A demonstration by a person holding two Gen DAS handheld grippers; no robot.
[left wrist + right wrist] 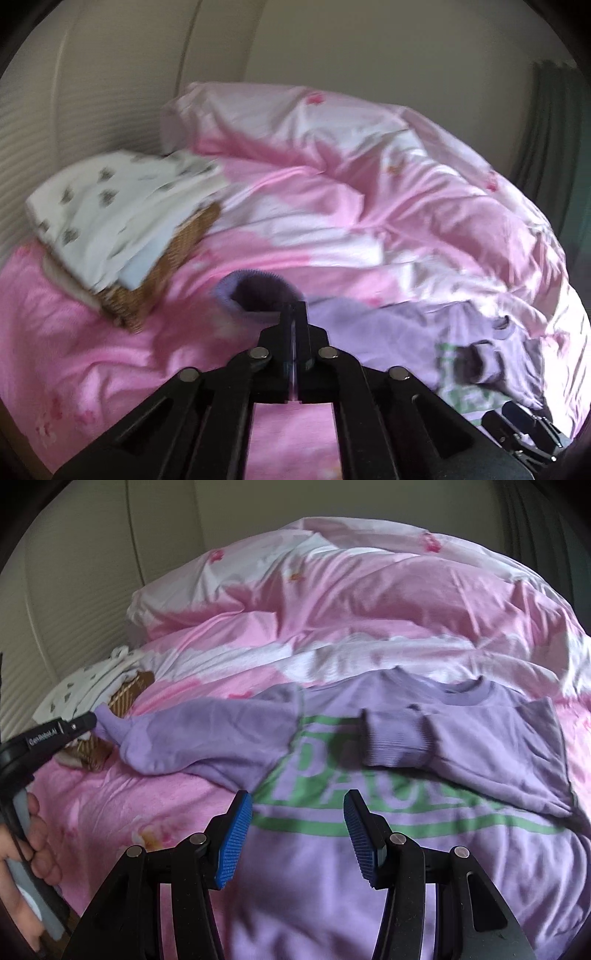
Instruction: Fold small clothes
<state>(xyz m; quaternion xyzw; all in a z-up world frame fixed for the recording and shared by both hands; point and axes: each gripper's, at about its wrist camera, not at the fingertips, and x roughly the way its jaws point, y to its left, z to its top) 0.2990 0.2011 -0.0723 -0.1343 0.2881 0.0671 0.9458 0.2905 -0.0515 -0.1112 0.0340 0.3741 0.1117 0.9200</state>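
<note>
Lying chest-up on the pink duvet [369, 602], the lilac sweatshirt [424, 849] is having one sleeve cuff [105, 718] pinched by the left gripper [294, 308]; right gripper [298, 827] is hovering, fingers spread. Carrying that cuff low across the chest should be keeping the fold flat.

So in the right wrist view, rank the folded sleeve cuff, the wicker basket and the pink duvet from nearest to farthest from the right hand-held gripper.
From the right hand-held gripper:
1. Folded sleeve cuff, just ahead on the purple sweatshirt.
2. Wicker basket, far left.
3. Pink duvet, heaped at the back.
</note>
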